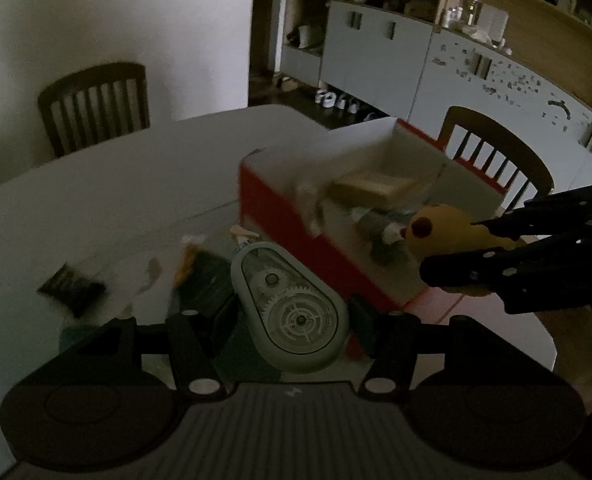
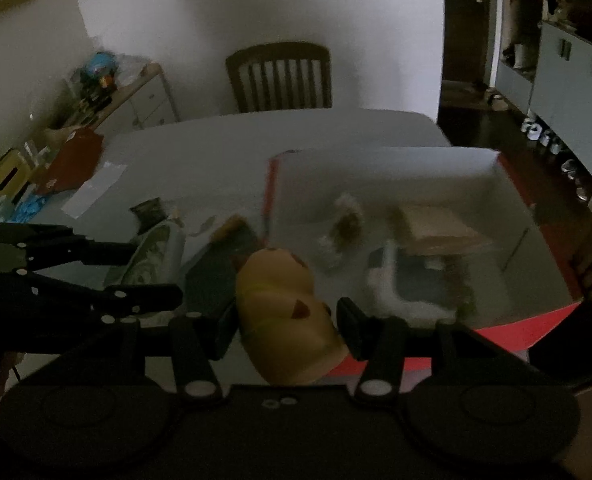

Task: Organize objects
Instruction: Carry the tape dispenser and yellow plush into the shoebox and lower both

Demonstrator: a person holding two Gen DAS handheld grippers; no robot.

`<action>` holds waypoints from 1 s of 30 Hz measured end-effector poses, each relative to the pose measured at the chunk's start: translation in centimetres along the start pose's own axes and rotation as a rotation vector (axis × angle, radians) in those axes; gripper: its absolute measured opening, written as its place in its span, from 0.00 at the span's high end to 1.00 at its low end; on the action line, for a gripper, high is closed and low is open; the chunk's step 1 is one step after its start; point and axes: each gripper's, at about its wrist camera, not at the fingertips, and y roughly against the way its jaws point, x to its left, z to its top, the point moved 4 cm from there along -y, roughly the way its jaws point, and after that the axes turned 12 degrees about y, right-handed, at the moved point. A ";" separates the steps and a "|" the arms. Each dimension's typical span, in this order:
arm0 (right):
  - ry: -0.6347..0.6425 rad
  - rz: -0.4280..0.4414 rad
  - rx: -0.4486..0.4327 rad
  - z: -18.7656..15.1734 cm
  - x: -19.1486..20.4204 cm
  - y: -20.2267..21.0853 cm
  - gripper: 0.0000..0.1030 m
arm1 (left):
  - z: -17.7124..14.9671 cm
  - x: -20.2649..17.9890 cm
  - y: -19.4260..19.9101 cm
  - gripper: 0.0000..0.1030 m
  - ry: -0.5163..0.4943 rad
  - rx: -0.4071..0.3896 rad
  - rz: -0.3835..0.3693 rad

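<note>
My left gripper (image 1: 291, 316) has its fingers closed against a pale grey-green, teardrop-shaped case (image 1: 289, 310) with a clear window showing white gears; it hangs above the tabletop (image 1: 115, 184), just beside the near-left corner of the red box (image 1: 291, 236). My right gripper (image 2: 285, 322) clamps a yellow plush toy (image 2: 285, 312) with dark red cheek patches, held over the box's near edge. Inside the box's white interior I see a tan cardboard piece (image 2: 436, 228), a grey-and-white item (image 2: 412, 284) and something small and blurred. Dark packets (image 1: 71, 288) lie on the tabletop left of the box.
</note>
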 end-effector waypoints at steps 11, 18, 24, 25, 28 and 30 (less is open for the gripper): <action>-0.050 -0.055 -0.037 0.1 -7.1 0.7 0.49 | 3.1 -6.0 -3.8 0.42 -0.089 0.001 0.012; -0.081 -0.127 -0.021 -0.1 -11.6 -0.4 0.49 | 4.9 -8.2 -6.9 0.42 -0.125 0.017 0.031; -0.088 -0.139 0.028 -0.3 -13.5 -2.4 0.49 | 5.5 -9.2 -10.2 0.42 -0.168 0.062 0.063; -0.087 -0.135 0.038 -0.4 -13.7 -2.8 0.49 | 5.5 -9.3 -10.8 0.42 -0.169 0.074 0.068; -0.085 -0.130 0.074 -0.4 -14.3 -4.1 0.49 | 5.5 -9.4 -12.2 0.42 -0.170 0.112 0.073; -0.091 -0.123 0.099 -0.6 -14.5 -4.9 0.48 | 5.5 -9.2 -13.0 0.42 -0.167 0.135 0.080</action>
